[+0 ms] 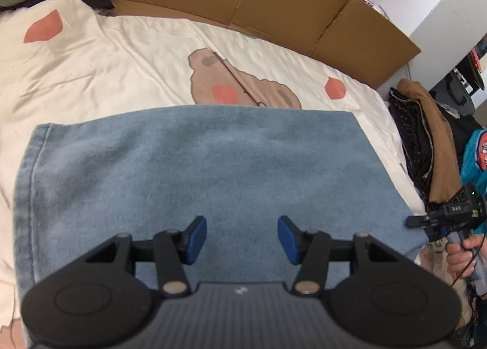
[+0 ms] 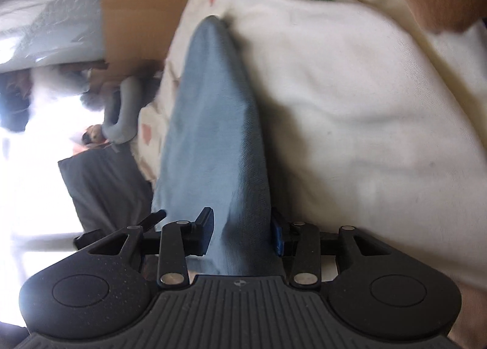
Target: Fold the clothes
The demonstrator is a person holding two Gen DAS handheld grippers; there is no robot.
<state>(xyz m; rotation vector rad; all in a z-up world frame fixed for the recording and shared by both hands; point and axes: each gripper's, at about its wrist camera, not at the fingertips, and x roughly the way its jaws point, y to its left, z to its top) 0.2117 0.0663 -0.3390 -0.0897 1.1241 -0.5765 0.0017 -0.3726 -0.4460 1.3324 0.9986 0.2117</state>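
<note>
The blue denim garment (image 1: 194,172) lies across the middle of the left wrist view as a flat, squared rectangle on the cream patterned bed cover (image 1: 106,66), a hemmed edge at its left; it reads as already folded at least once, though whether further folds remain cannot be judged; a heap of brown and black clothes (image 1: 426,148) sits at the right edge of the frame. The left gripper (image 1: 242,241) hovers above the denim with jaws wide and empty; the right gripper (image 2: 242,235) has its jaws fairly open around the denim's edge (image 2: 219,136), the fabric between the pads, a firm pinch not certain.
</note>
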